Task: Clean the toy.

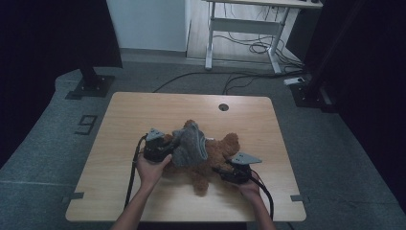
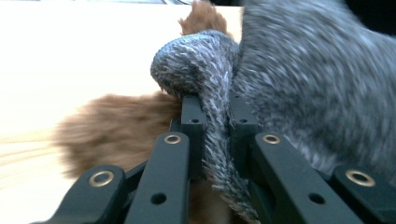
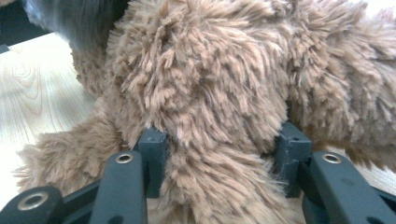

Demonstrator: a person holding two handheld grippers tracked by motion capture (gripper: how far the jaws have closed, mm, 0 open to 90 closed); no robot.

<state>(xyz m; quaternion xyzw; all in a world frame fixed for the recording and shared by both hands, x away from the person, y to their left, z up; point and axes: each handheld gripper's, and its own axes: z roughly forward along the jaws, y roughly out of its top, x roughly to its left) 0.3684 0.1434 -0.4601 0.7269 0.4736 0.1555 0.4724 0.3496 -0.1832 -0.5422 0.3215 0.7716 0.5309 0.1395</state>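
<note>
A brown plush teddy bear (image 1: 218, 160) lies on its back in the middle of the wooden table (image 1: 143, 115). A grey knitted garment (image 1: 190, 143) covers its upper body and head. My left gripper (image 1: 168, 149) is at the bear's left side, shut on a fold of the grey knit (image 2: 215, 135), which is pinched between its two black jaws. My right gripper (image 1: 221, 171) is at the bear's lower right, its jaws closed on a thick furry part of the bear (image 3: 219, 140), likely a leg or the lower body.
A round cable hole (image 1: 223, 107) sits near the table's far edge. A white desk frame (image 1: 244, 28) and floor cables (image 1: 239, 76) lie beyond the table. Dark stands (image 1: 91, 81) flank the back corners.
</note>
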